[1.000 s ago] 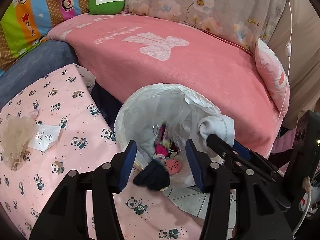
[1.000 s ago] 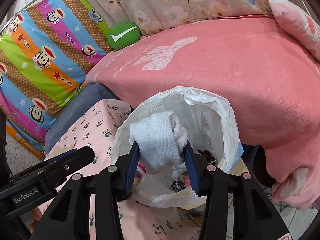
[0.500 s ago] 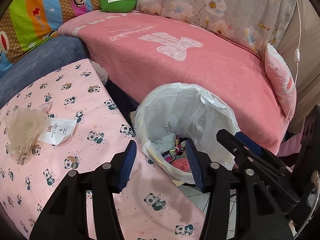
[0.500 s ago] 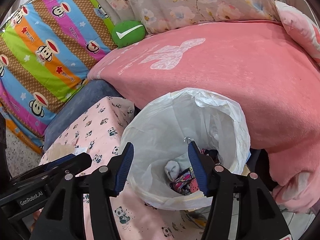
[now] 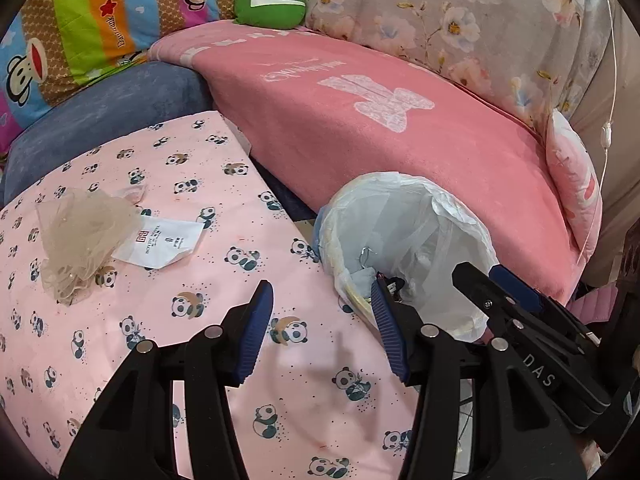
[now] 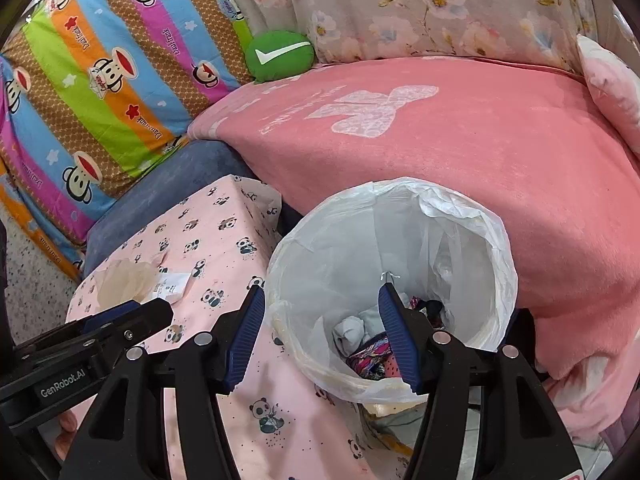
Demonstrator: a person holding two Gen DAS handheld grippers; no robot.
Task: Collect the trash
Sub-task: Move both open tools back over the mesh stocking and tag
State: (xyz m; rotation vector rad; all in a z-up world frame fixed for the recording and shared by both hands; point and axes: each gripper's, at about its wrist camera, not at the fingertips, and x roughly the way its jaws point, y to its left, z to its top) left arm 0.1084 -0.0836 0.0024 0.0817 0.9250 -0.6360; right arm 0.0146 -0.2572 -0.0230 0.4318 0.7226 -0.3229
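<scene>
On the panda-print table, far left of the left gripper, lie the mesh wad and paper tag, tag pointing right toward the bin; both grippers gape empty, the right gripper farther

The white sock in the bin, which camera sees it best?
The right wrist view. It looks down into the lined bin, so the white sock shows on the pile inside. The left wrist view catches the bin from the side; no sock is visible there.
</scene>
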